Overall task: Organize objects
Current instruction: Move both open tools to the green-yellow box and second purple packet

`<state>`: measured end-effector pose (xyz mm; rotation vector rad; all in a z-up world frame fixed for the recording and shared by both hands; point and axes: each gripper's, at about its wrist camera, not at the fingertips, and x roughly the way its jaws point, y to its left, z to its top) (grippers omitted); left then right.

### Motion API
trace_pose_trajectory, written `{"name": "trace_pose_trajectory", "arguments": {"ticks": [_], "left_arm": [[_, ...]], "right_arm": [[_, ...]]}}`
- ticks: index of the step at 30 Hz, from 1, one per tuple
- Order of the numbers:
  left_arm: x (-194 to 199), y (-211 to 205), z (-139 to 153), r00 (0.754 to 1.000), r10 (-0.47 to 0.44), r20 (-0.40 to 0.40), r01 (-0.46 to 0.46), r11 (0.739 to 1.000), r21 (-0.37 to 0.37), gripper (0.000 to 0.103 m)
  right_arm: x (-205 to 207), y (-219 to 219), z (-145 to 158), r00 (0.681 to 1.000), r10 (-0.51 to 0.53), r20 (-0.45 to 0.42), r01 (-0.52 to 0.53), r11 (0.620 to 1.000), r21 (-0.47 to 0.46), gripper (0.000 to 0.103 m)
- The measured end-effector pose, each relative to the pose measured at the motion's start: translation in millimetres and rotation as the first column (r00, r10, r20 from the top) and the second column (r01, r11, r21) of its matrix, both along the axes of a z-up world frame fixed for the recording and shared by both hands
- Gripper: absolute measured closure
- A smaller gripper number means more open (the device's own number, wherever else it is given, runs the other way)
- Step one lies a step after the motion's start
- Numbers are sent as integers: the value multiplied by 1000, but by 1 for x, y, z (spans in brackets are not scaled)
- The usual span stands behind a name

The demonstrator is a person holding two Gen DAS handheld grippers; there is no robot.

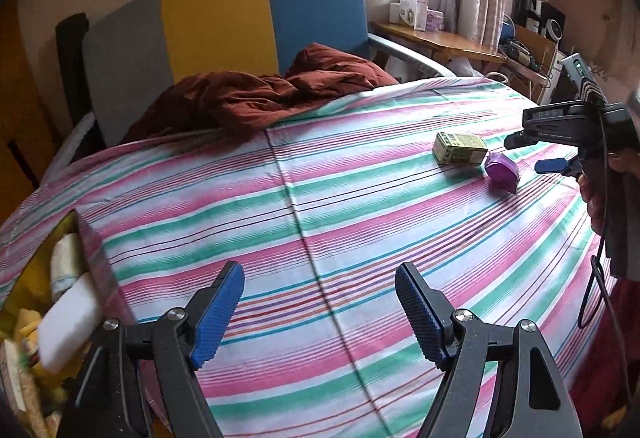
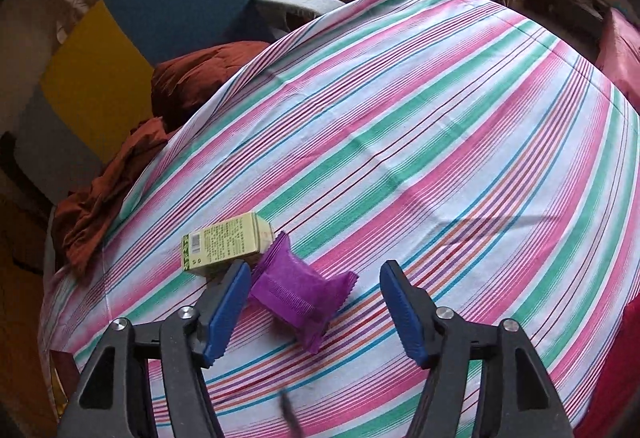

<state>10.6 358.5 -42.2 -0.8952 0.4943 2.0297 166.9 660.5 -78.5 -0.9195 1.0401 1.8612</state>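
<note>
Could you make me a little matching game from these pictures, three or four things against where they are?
Things:
1. green box
2. purple packet
3. rust-red blanket
4. left tool

Places or states:
A. bunched at the head of the bed
B. lying between the right tool's open fingers
C. open over bare striped sheet
D. next to the packet, on its far side

Pairs: 1-D, 2-B, 3-A, 4-C

On the striped sheet (image 2: 400, 142) I count one pale green box (image 2: 226, 244) at nine o'clock, one purple packet (image 2: 298, 290) touching it at three o'clock, and two grippers, left (image 1: 320, 312) and right (image 2: 314, 308).
</note>
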Motion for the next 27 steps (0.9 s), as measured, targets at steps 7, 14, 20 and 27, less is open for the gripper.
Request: {"name": "trace_pose_trajectory", "arguments": {"ticks": [7,14,20,27], "left_arm": [[0,26,-9,999,-34,34,35,999,-11,25],[-5,38,-14,996,-53,69,54,998,-16,25],[-10,43,-16,994,-67,90,69,997,-17,25],[-14,52,-16,994,-78,78,80,997,-20,25]], "right_arm": [[-12,1,-2,998,49,37,-50,998,32,33],[-52,-30,-2,935,237,265,-288,942,173,33],[-64,-24,-21,886,267,379,-347,924,162,35],[-57,-13,-19,909,264,324,-311,945,102,63]]}}
